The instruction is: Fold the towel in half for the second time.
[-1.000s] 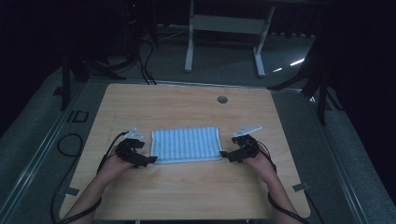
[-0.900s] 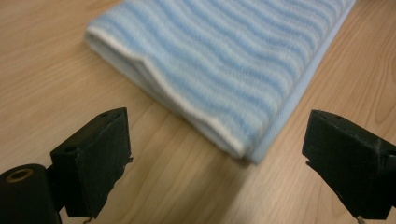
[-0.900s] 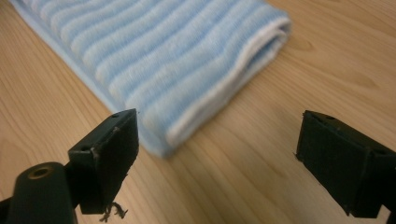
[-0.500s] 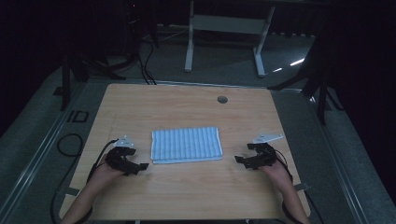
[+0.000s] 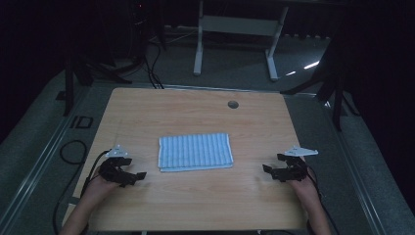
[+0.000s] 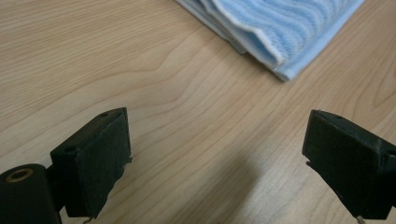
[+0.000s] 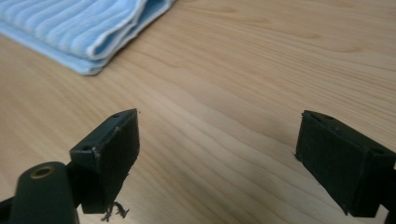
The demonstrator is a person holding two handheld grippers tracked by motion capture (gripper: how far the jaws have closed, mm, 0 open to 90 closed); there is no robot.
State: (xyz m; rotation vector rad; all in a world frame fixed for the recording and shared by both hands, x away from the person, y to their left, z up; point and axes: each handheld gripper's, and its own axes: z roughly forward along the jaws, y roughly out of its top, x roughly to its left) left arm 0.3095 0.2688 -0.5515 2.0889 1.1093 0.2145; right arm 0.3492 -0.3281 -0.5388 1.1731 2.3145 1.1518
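Wooden table (image 5: 195,117), round grommet hole (image 5: 233,104) near far edge. White desk frame (image 5: 235,29) beyond, cables (image 5: 151,73) on floor.

Light-blue, white-striped folded towel (image 5: 195,152) on pale wood-grain table (image 5: 195,112); black tools.

The right hand-held gripper (image 7: 215,158) has its two black jaws rising from the bottom edge, one at about 8 o'clock and the other at about 4 o'clock, standing wide apart with bare wood between them. Nothing sits in the gap. A few dark frayed threads hang from the lower edge of the 8 o'clock jaw. The light wooden worktop (image 7: 261,70) spreads beneath. At about 11 o'clock lies a folded blue striped cloth (image 7: 79,28), its layered corner pointing toward the jaws, well apart from them.
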